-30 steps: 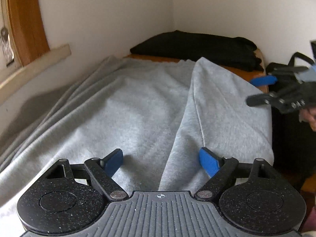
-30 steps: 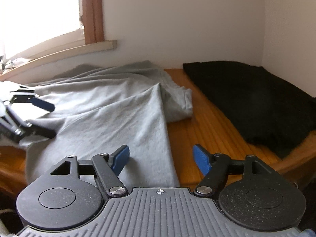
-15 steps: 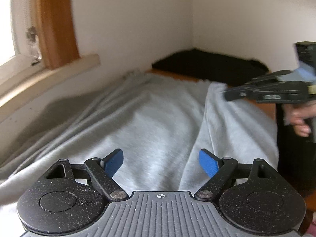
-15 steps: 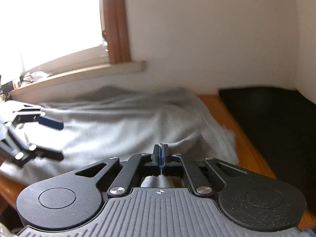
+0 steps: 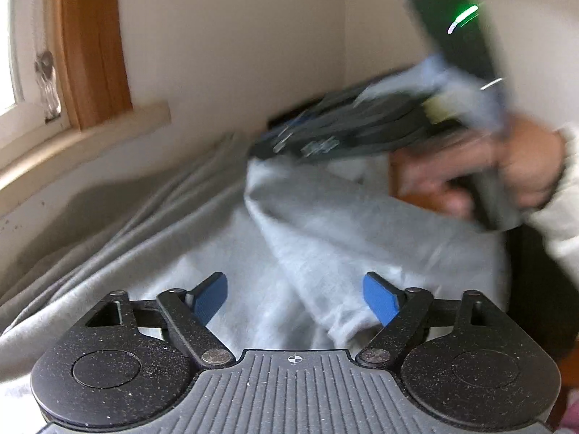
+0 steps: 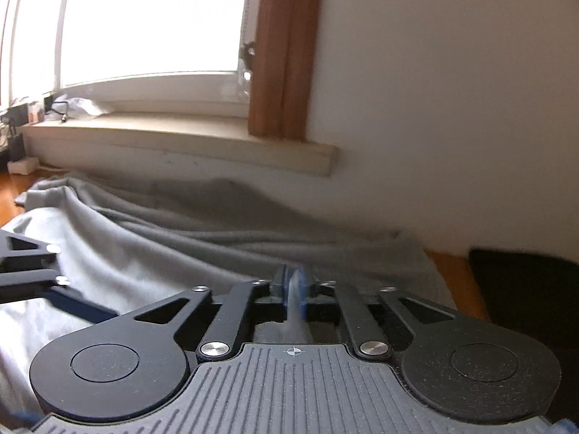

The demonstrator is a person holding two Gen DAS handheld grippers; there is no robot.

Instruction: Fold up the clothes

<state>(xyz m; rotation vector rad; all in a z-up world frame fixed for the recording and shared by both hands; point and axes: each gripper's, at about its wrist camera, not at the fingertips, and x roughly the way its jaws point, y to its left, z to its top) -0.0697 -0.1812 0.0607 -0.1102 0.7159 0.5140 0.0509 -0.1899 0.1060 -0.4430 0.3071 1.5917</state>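
A: Nearest in the left wrist view, the left gripper (image 5: 295,298) stands with its blue pads wide apart, narrowing just a touch, nothing pinched. The grey garment (image 5: 202,253) lies under and between them, spread over the table from six o'clock out toward ten.

B: And the right gripper (image 6: 295,291)?

A: Jaws almost together, easing a little apart after clamping, with a thin ridge of grey cloth caught between the blue pads. In the left view it sits up at one o'clock, a fold of the garment hanging off its tip, the person's hand (image 5: 506,170) on the handle.

B: So a fold carried across. What could spoil it?

A: That grip looks thin to me. If the jaws loosen further mid-swing, the fold could slip out and drop short. The left gripper isn't pinning anything either, so the whole garment could drag along instead of doubling over.

B: Anything farther out?

A: At three o'clock in the right view, the black garment (image 6: 524,282) lies on the wooden table (image 6: 457,282), close to the grey one's edge. A wide swing might lay grey over black.

B: What can't you make out?

A: Plenty. The right gripper is a blur in the left view, so how much cloth it has is anyone's guess. The garment's near edge is hidden behind both gripper bodies, and I can't tell sleeve from hem.
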